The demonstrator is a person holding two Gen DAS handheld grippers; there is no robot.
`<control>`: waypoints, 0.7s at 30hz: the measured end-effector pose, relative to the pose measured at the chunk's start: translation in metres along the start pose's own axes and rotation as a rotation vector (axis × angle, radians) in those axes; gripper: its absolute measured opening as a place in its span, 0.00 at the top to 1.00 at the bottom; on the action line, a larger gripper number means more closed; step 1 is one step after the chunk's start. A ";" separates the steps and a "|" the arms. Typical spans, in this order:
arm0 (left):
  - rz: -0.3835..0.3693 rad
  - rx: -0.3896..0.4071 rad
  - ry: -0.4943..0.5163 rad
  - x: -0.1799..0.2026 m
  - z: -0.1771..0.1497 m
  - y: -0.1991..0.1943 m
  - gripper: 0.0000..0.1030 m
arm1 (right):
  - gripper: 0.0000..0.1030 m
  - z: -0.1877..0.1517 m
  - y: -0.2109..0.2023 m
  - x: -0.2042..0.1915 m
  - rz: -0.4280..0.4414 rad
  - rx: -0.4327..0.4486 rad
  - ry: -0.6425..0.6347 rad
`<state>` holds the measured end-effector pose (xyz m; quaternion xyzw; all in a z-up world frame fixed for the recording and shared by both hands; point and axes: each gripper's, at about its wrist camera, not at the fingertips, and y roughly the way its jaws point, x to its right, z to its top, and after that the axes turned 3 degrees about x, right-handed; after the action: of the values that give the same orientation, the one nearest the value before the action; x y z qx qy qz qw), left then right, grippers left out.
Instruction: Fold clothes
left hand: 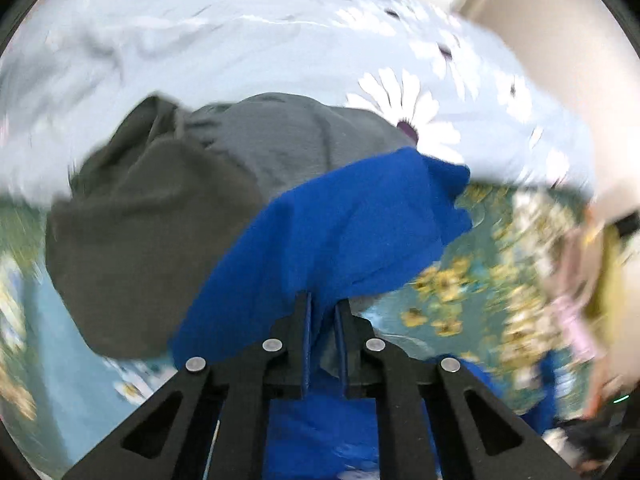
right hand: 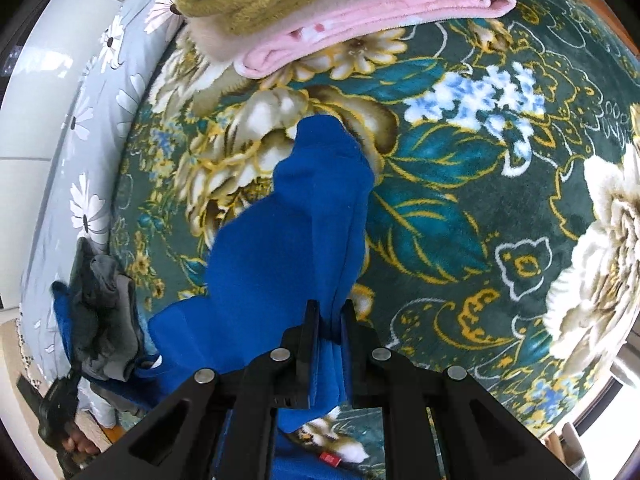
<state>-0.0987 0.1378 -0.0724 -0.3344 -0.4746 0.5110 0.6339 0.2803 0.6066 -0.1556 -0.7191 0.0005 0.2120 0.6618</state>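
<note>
Both the left gripper (left hand: 323, 312) and right gripper (right hand: 330, 318) were clamped on the blue fleece garment (right hand: 296, 236); its red tag (right hand: 329, 458), at 6 o'clock, was unreadable.

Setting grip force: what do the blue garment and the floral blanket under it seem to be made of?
Blue garment: looks like soft matte fleece or brushed knit, with a fuzzy surface and thick, rounded folds. Floral blanket: looks like plush printed fleece, with a short fuzzy pile and a slight sheen. Fibres can't be confirmed.
</note>
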 end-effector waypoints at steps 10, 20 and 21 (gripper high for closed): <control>-0.030 0.116 -0.329 -0.077 -0.024 -0.051 0.92 | 0.89 -0.009 -0.019 0.000 0.023 0.007 0.006; 0.045 0.260 -0.731 -0.196 -0.124 -0.125 0.93 | 0.89 -0.011 -0.034 -0.005 0.033 0.023 -0.009; 0.061 0.261 -0.765 -0.207 -0.136 -0.128 0.93 | 0.89 -0.013 -0.034 -0.008 0.033 0.020 -0.016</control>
<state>0.0661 -0.0859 -0.0544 -0.0508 -0.5974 0.6730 0.4332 0.2866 0.5965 -0.1208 -0.7105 0.0091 0.2285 0.6655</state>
